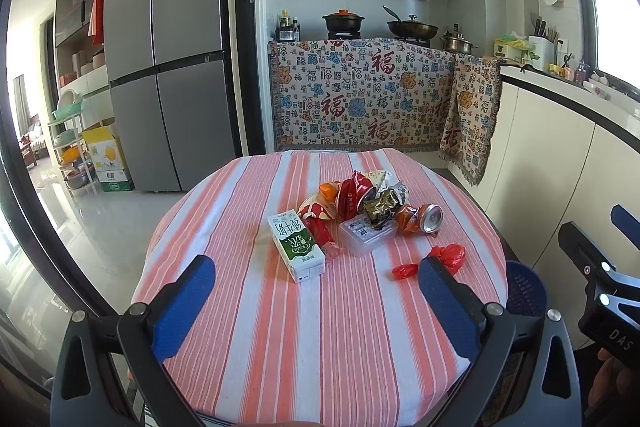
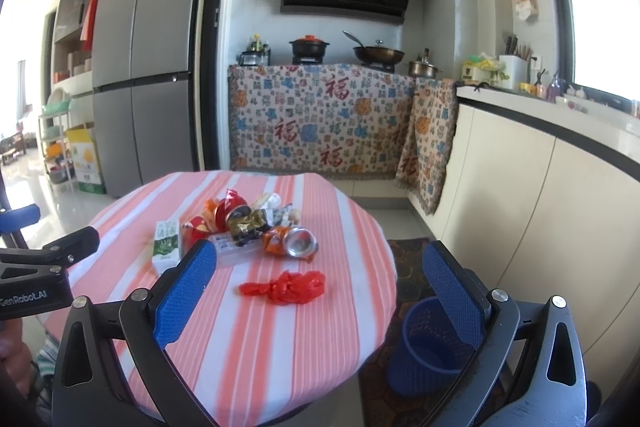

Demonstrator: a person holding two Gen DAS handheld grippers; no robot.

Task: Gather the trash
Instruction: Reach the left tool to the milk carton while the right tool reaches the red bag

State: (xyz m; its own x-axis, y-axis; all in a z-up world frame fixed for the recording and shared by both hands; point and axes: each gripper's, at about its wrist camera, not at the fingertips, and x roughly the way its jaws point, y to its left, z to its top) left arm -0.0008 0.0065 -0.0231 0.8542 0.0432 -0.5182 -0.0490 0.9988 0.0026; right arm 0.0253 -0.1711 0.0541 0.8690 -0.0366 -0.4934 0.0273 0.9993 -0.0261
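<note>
Trash is piled mid-table on a striped cloth: a green-and-white milk carton, a clear plastic box, a crushed orange can, a red can, foil wrappers and a red plastic bag. My left gripper is open above the near half of the table, short of the carton, nothing in it. My right gripper is open too, over the table's right edge, with the red bag between its blue pads' line of sight. A blue mesh bin stands on the floor to the right.
The round table has a kitchen counter to its right and a cloth-draped stove unit behind it. A grey fridge stands back left, with a rack and cardboard box beside it. A patterned mat lies under the bin.
</note>
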